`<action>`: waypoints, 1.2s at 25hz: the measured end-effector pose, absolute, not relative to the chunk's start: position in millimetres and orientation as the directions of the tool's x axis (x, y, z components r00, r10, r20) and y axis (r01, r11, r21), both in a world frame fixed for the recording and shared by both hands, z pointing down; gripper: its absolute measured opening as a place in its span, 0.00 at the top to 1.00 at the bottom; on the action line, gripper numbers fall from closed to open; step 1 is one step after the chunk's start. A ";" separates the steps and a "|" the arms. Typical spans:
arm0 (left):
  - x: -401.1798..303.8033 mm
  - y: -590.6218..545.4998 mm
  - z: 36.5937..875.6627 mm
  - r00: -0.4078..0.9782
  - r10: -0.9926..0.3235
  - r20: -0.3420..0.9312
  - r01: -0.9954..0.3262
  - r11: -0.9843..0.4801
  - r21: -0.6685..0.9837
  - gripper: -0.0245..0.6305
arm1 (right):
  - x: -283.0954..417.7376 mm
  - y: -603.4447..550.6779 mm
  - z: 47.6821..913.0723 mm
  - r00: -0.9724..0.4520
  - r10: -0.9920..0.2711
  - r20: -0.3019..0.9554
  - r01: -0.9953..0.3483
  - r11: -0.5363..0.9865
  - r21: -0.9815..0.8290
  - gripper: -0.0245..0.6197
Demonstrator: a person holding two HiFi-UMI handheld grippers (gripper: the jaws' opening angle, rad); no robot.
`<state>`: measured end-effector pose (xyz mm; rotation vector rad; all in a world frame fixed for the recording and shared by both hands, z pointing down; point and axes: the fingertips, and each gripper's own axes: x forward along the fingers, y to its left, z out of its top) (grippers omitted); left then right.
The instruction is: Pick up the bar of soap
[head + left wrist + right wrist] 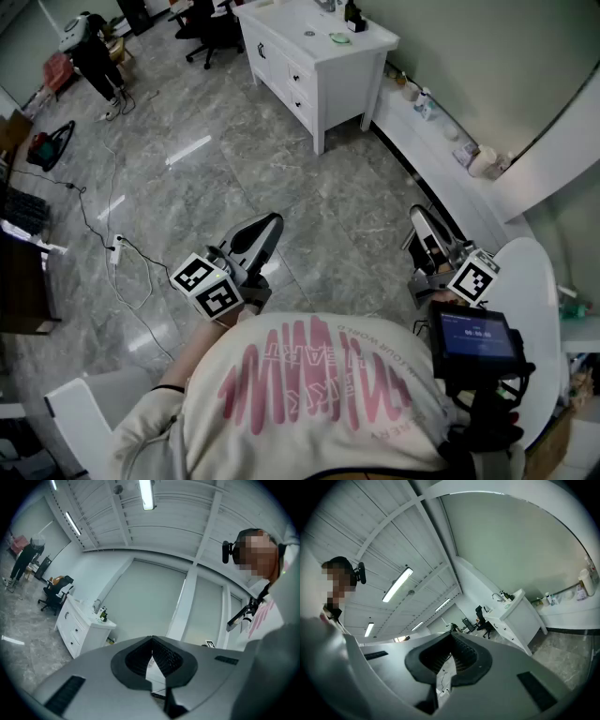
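Note:
A white vanity cabinet stands far ahead across the grey floor. On its top lie a small green oval thing, possibly the soap, and a dark bottle. Both grippers are held at waist height, far from the cabinet. My left gripper points level toward the room; in the left gripper view its tips meet with nothing between them. My right gripper is also shut and empty, as the right gripper view shows. The cabinet appears in that view too.
Cables and a power strip trail over the floor at left. A low ledge with bottles runs along the right wall. A white round table is at my right. Office chairs and a person are far back.

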<state>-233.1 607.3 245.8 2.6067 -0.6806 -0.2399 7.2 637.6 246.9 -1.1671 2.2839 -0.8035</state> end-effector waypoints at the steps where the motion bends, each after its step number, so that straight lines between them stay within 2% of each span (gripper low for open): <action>1: -233.3 607.5 246.4 0.864 -0.500 -0.055 -0.425 -0.785 0.450 0.96 | 7.1 637.8 247.8 -0.541 -0.832 -0.125 -0.568 0.471 -0.675 0.94; 8: -240.1 601.9 244.1 0.860 -0.507 -0.055 -0.433 -0.783 0.448 0.96 | 3.7 632.7 240.5 -0.537 -0.833 -0.133 -0.582 0.480 -0.657 0.94; 14: -249.4 587.3 248.2 0.861 -0.505 -0.053 -0.431 -0.782 0.449 0.96 | -6.2 619.4 227.6 -0.545 -0.799 -0.254 -0.526 0.563 -0.638 0.94; 20: -261.3 578.2 259.0 0.868 -0.495 -0.042 -0.434 -0.796 0.422 0.96 | -31.8 609.1 230.3 -0.579 -0.753 -0.314 -0.484 0.627 -0.611 0.94; 23: -259.6 560.8 269.2 0.870 -0.492 -0.026 -0.440 -0.799 0.410 0.96 | -31.4 591.1 246.5 -0.567 -0.765 -0.306 -0.470 0.605 -0.642 0.94; 27: -248.2 539.6 284.5 0.877 -0.480 -0.008 -0.432 -0.796 0.423 0.96 | -2.9 564.0 267.0 -0.505 -0.823 -0.261 -0.540 0.537 -0.649 0.94; 30: -233.5 499.3 290.7 0.870 -0.493 -0.011 -0.443 -0.792 0.420 0.96 | 24.5 523.6 284.6 -0.458 -0.838 -0.296 -0.491 0.516 -0.702 0.94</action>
